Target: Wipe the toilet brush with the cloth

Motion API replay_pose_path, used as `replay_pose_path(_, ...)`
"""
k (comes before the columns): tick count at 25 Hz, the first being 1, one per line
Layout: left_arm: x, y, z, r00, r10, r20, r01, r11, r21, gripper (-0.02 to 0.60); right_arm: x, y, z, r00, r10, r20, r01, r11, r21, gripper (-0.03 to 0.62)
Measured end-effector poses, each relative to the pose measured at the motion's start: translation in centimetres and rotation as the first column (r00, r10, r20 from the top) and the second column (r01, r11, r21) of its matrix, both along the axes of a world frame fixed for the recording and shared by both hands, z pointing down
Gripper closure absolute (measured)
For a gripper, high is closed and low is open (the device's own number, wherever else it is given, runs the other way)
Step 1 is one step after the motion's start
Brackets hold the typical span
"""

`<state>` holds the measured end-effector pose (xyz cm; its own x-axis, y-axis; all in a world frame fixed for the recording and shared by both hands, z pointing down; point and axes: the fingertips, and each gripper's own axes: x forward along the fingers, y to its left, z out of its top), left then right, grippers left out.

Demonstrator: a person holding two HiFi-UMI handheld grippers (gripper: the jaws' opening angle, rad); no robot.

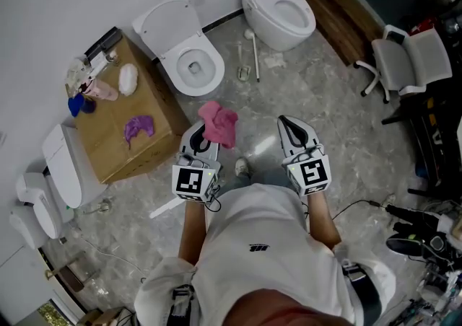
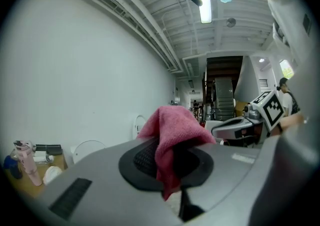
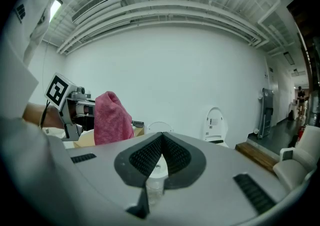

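Grey stone floor [image 1: 317,94] carries: near toilet [image 1: 191,58], far toilet [image 1: 278,11], toilet brush [image 1: 254,54] lying between them, cardboard box [image 1: 119,148], office chair [image 1: 408,61], wooden platform [image 1: 346,18].

no legible text or labels anywhere

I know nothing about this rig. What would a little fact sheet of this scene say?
Left tool: shut on the pink cloth
Right tool: jaws together, nothing in them
Toilet brush: lying on the floor between the near toilet and the far toilet, untouched
Cardboard box: at the left, bearing a purple cloth and a pink bottle
Wiping: not yet begun
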<state>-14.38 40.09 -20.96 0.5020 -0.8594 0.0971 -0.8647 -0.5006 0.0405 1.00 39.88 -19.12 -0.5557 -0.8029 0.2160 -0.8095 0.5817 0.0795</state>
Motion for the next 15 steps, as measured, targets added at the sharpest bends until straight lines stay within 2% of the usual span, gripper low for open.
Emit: replay_pose_path(15,0.3,-9.2,1.0,1.0,0.015,0.021,-0.014,1.0,-0.012,0.551,0.2,-9.2,0.8,1.0,0.025,0.001,-0.025,1.0,-0.004,0.602)
